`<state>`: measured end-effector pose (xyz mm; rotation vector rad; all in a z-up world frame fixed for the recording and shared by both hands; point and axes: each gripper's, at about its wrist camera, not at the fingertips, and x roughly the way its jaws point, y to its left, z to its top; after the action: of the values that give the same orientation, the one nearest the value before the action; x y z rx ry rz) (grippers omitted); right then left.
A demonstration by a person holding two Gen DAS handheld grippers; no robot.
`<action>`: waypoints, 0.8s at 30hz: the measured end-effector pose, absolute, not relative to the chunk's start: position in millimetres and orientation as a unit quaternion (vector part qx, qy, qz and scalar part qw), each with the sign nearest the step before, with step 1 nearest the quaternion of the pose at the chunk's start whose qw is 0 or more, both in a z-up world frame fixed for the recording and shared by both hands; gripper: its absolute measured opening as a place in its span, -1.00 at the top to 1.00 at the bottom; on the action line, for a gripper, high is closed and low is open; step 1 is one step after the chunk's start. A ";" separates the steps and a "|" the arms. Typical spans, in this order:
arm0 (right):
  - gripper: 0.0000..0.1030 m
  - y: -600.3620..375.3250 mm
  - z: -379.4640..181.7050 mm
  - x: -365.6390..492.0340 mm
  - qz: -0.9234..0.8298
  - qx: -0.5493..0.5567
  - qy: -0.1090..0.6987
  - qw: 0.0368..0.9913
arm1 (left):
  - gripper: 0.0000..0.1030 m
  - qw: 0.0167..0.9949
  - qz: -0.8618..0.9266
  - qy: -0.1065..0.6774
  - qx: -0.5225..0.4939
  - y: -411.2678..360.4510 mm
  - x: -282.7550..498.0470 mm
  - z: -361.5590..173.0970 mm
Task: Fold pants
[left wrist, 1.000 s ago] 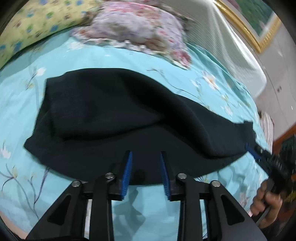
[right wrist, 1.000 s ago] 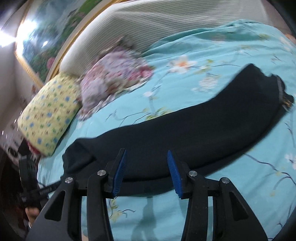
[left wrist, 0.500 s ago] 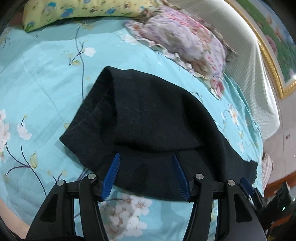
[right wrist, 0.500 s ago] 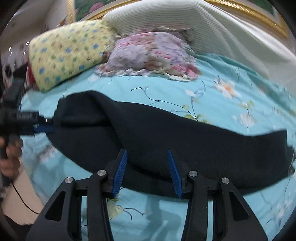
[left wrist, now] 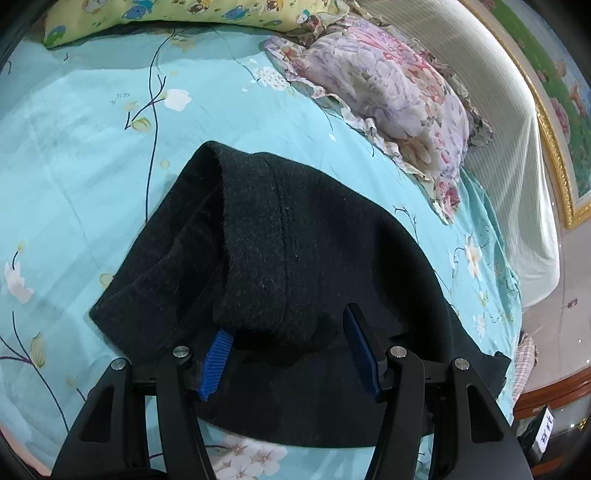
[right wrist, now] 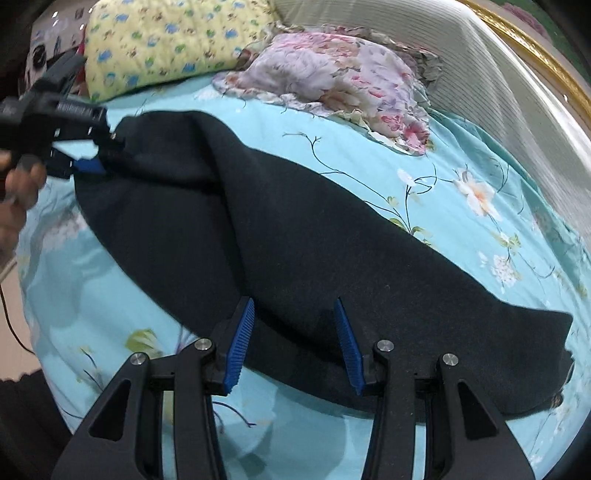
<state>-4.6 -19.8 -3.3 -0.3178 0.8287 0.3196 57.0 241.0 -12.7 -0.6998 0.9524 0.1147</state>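
Both jaws of the left hand-held gripper now straddle the pants.

Left gripper: blurred at the far left of the right wrist view; whether it pinches the pants cannot be told.
Left finger pad: tip hidden under a dark fold.
Hand: cut off by the left edge.
Yellow pillow: cut off at the far edge.
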 end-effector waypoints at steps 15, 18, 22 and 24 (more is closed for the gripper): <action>0.75 -46.2 4.9 17.2 0.147 -0.088 0.388 0.906 | 0.69 0.867 0.027 0.427 -0.257 241.9 50.4 17.4; 0.76 -54.5 20.6 14.4 0.155 -0.069 0.379 0.910 | 0.70 0.870 0.008 0.416 -0.266 253.2 41.8 33.6; 0.76 -65.1 38.2 9.0 0.172 -0.042 0.375 0.910 | 0.71 0.868 -0.014 0.406 -0.286 270.3 28.4 47.1; 0.76 -69.0 43.5 6.8 0.183 -0.030 0.378 0.907 | 0.71 0.867 -0.019 0.407 -0.286 274.8 21.3 47.4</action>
<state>6.8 -69.0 43.5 -0.0626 0.7801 0.3781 21.3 274.8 47.4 -0.5981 0.8521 -0.0394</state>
